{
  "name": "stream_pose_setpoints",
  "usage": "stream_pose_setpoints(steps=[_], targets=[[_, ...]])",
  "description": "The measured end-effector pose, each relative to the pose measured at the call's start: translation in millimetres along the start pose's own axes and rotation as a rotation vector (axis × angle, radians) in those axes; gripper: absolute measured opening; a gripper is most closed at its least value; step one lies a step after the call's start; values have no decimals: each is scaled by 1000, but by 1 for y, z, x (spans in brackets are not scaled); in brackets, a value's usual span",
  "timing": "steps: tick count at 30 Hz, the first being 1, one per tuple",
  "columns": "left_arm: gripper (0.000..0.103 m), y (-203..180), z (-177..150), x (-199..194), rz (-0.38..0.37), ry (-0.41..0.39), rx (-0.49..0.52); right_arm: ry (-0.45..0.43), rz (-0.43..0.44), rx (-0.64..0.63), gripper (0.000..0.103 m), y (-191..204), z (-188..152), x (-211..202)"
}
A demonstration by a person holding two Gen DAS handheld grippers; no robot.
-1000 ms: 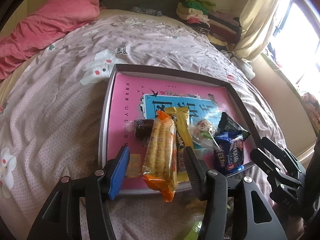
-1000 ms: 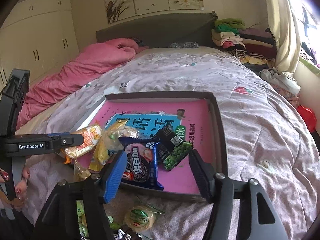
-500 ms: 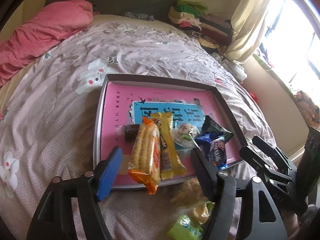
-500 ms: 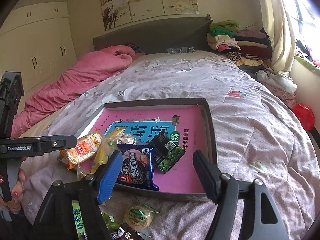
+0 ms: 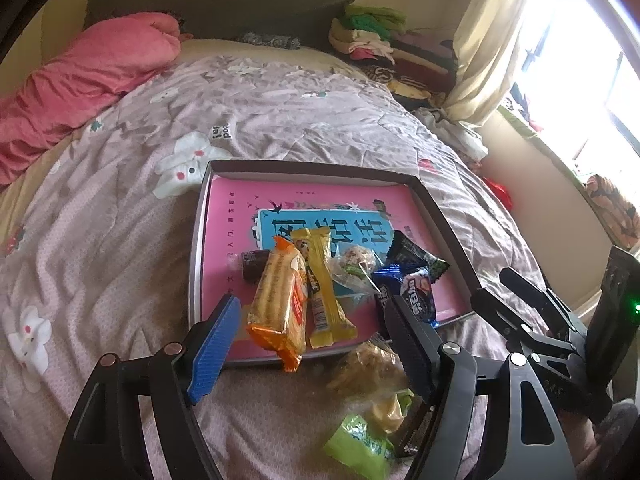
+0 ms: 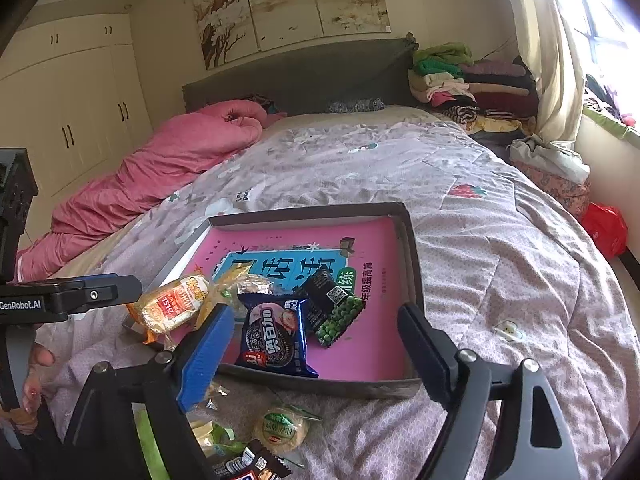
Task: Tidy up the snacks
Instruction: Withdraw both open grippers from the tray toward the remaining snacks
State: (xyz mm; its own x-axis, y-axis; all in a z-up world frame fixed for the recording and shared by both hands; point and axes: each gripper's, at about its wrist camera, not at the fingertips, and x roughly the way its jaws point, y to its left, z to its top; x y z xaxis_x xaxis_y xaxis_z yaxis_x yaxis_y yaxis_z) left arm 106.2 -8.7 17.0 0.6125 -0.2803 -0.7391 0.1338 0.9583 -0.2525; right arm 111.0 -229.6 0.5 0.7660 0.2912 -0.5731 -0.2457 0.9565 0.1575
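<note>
Both sets of tongs have just been opening and now stand wide, with nothing pressed between their pads. The left tongs (image 5: 312,336) hang over the near edge of the shallow grey cardboard tray (image 5: 316,168) with the pink printed liner, which lies on the patterned grey bedspread (image 5: 120,248). The orange-wrapped biscuit pack (image 5: 280,304) lies between the left jaws but is untouched; its long axis runs away from the tongs, and its near end overhangs the tray rim. The right tongs (image 6: 316,340) frame the dark blue sandwich-cookie packet (image 6: 276,336), also released inside the tray.

The loose snacks yet to be sorted lie on the bed in front of the tray, below and behind both sets of tongs. The round green-labelled cake in clear wrap (image 6: 282,428) lies nearer the right tongs; the bright green sachet (image 5: 360,444) lies nearer the left.

Several wrappers at the bottom edge are cut off or covered by the tong frames, so their type and number cannot be determined.
</note>
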Motion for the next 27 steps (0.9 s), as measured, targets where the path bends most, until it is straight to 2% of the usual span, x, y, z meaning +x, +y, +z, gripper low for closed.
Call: stream_pose_setpoints(steps=[5,14,27], targets=[[76,-4,-4,-6,-4,-2,18,1,8,-2,84,2,-1,-4],[76,-11,-22,-9,-17,43,54,11,38,-10,84,11,-5,-16],[76,-24,-47,-4,5,93,122,56,52,-37,84,21,-19,-22]])
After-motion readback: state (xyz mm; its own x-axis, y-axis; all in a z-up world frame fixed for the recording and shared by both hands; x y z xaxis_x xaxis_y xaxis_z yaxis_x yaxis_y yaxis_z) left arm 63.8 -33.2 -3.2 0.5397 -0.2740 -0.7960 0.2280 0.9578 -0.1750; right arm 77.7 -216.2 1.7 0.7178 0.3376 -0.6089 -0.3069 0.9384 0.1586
